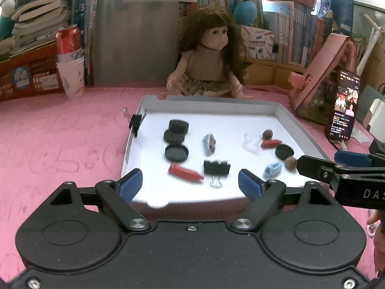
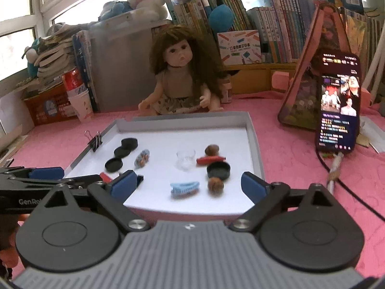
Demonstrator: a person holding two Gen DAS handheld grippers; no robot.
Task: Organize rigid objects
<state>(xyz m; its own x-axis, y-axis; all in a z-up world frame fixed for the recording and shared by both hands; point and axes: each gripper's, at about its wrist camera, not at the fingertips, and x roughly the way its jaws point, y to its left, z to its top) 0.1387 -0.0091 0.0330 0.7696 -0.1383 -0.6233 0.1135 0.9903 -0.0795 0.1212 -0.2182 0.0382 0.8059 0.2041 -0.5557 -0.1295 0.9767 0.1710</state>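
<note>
Left tongs [image 1: 190, 185], blue pads on black arms, stand wide apart w/ nothing between them, hovering over the near edge of a shallow white cardboard tray [image 1: 280, 110] on a pink-covered table [image 1: 60, 144]. Just ahead of the left tongs, inside the tray: a black metal binder clip [image 1: 216, 168] w/ silver handles, and left of it a red tube-shaped cap [image 1: 185, 172] lying flat. Further ahead, left: three black round lids [image 1: 176, 139], two overlapping, one apart and nearer.

Right tongs [image 2: 187, 184], same blue pads, also spread wide and empty, at the tray's near edge. Between and just beyond their pads lie a light blue plastic hair claw [image 2: 184, 189] and a brown walnut [image 2: 216, 185]. Beyond the walnut, touching or nearly so: another black round lid [image 2: 218, 170], then a second red tube [image 2: 210, 160], then a second walnut [image 2: 211, 149]. Left of those, a clear plastic cup [image 2: 185, 159]; further left a small blue-wrapped item [image 2: 142, 158], blurred. A second black binder clip [image 2: 95, 141] grips the tray's left wall.

Behind the tray, well apart from both tongs: a long-haired doll [image 2: 178, 82] sitting upright. Right of the right tongs, a lit phone [image 2: 338, 106] propped up.
</note>
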